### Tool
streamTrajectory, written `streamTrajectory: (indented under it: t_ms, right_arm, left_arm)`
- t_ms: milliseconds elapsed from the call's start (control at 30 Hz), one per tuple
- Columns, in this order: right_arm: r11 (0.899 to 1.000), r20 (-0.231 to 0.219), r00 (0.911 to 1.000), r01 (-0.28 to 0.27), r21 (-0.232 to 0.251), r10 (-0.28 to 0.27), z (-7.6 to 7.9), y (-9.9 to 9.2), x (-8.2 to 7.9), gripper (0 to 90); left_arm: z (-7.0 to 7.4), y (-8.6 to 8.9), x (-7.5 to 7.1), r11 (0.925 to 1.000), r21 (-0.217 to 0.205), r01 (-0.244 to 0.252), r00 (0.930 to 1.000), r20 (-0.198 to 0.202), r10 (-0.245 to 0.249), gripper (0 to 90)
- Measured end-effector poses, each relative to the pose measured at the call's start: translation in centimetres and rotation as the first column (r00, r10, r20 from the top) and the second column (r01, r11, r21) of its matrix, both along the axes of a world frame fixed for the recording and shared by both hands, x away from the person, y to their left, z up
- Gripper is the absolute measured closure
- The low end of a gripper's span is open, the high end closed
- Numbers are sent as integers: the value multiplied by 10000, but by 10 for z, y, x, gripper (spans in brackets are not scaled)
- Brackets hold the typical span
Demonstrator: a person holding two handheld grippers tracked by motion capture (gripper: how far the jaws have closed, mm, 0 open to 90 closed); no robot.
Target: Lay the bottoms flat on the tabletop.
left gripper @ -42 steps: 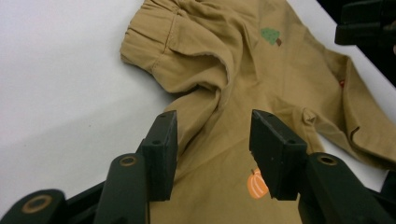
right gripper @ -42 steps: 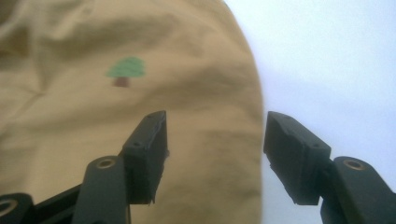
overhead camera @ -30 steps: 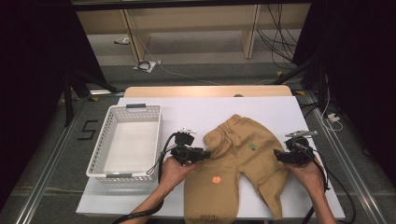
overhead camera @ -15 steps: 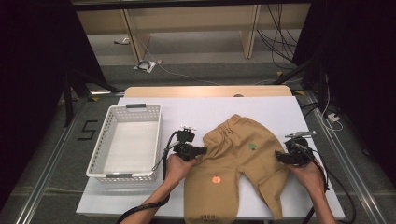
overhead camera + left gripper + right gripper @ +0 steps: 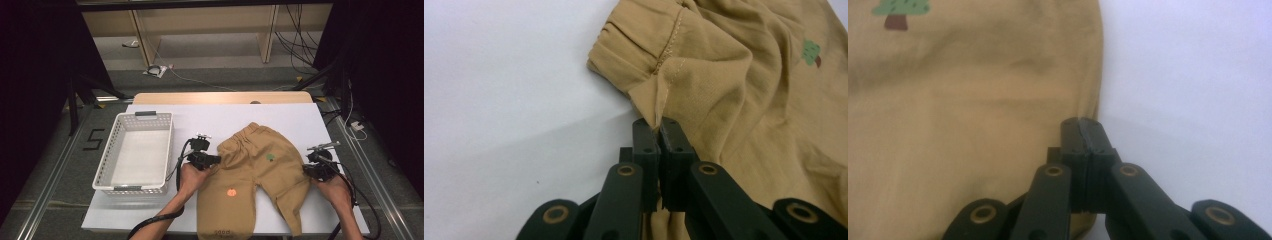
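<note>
Tan trousers (image 5: 250,165) lie flat on the white table (image 5: 280,112), waistband at the far end, with a green tree patch (image 5: 270,157) and an orange patch (image 5: 231,192). My left gripper (image 5: 216,160) is shut on the trousers' left side seam just below the waistband; in the left gripper view the jaws (image 5: 658,122) pinch a raised fold of tan cloth (image 5: 724,85). My right gripper (image 5: 306,169) sits at the trousers' right edge. Its jaws have just been closing and now meet (image 5: 1082,121) on the hem of the cloth (image 5: 973,115).
A white slatted basket (image 5: 129,188) stands empty at the table's left, close to my left hand. Bare table lies beyond the waistband and right of the trousers. Cables trail from both grippers toward the front edge. Shelving and loose cables sit on the floor behind the table.
The left gripper has slid a little right and down onto the trousers' left edge. The right hand has kept its place at the right edge.
</note>
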State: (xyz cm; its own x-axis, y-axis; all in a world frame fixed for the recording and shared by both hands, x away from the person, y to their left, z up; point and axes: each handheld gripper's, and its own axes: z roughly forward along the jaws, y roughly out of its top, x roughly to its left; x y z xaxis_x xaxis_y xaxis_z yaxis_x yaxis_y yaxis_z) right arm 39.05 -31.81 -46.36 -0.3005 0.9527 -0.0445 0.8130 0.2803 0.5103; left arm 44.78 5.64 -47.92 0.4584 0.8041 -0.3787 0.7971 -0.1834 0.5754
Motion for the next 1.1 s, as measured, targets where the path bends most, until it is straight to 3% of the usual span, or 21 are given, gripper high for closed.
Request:
streamTrajectory:
  t_ms: [167, 367, 567, 633, 733, 833, 967, 1100]
  right_arm:
    - [9990, -127, 9996, -257, -367, 253, 2, 3, -14, 900]
    - [9970, -340, 9976, -618, -473, 603, 3, 6, -36, 900]
    - [9963, -442, 9966, -721, -471, 700, 4, 7, -37, 887]
    - [9972, -296, 9979, -584, -475, 571, 5, 7, -35, 809]
    - [9980, 149, 9979, -622, -76, 623, 8, 6, -29, 645]
    - [9973, 688, 9952, -707, 201, 691, 12, 7, -19, 568]
    - [9977, 1197, 9915, -558, 386, 508, 15, 10, 3, 548]
    - [9990, 1044, 9943, -272, 347, 234, 10, 12, 30, 529]
  left_arm:
    - [2, 4, 5, 9998, 102, -184, 9998, 99, 183, 870]
    - [2, 12, 9, 9985, 130, -539, 9984, 169, 536, 869]
    - [2, 12, 12, 9980, 63, -631, 9979, 124, 630, 868]
    - [1, 11, 12, 9981, 116, -603, 9981, 115, 602, 868]
    - [1, 11, 13, 9985, 158, -528, 9986, 38, 527, 867]
    - [2, 11, 12, 9989, 204, -426, 9991, 16, 426, 866]
    - [3, 10, 12, 9986, 291, -432, 9991, 43, 431, 866]
    - [2, 9, 14, 9985, 325, -437, 9990, 4, 437, 866]
